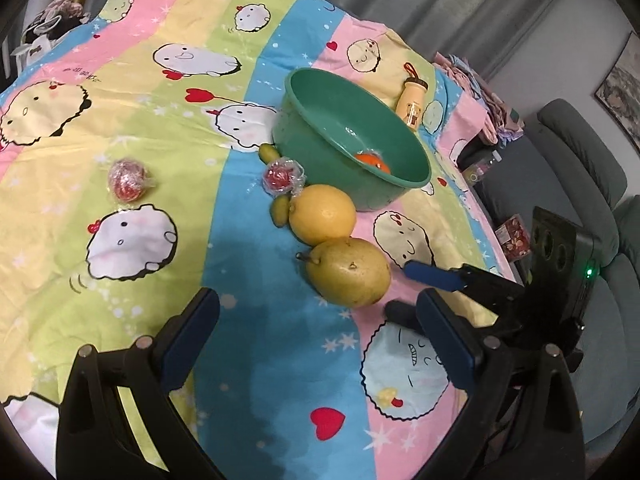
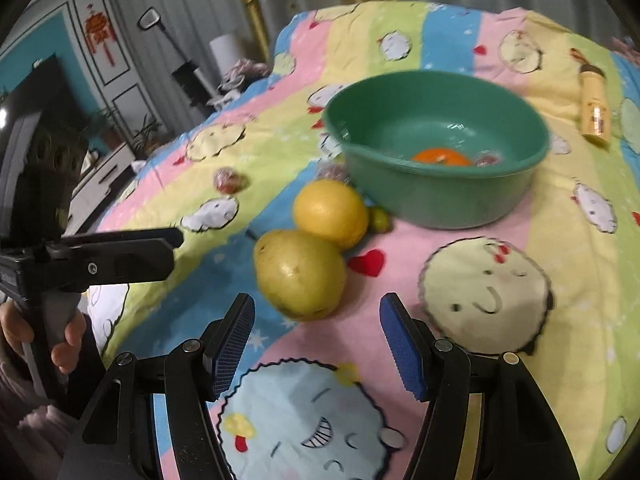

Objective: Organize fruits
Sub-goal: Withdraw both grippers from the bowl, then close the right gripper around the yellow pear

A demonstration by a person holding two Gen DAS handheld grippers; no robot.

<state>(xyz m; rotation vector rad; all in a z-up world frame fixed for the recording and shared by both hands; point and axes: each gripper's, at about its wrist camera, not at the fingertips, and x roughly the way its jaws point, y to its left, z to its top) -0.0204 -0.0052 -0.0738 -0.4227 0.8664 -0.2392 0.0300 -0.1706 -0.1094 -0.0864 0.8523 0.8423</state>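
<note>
I hold my right gripper (image 2: pixel 316 344) tilted down over the cartoon-printed striped cloth (image 2: pixel 460 240) that covers the desk, its blue-padded jaws spread with nothing between them, lined up just short of the large yellow-green pear (image 2: pixel 300 276). The pear lies nearest me, touching the round yellow lemon-like citrus (image 2: pixel 330 212) behind it, which in turn sits just beside the wall of the green plastic basin (image 2: pixel 440 196). I judge the pear is my next pick because it blocks the way to the rest. My left gripper (image 1: pixel 316 336) hangs spread and empty over the near part of the cloth, staying clear of the right one. The basin already holds an orange mandarin (image 2: pixel 440 157), so it looks like the collecting place. Still loose on the cloth are a small red fruit in clear wrap (image 1: pixel 282 176) beside the basin, another wrapped red fruit (image 1: pixel 127 180) well apart toward the left edge, and two small green fruits (image 1: pixel 280 210). A yellow bottle (image 1: pixel 412 108) lies beyond the basin, toward the far edge.
</note>
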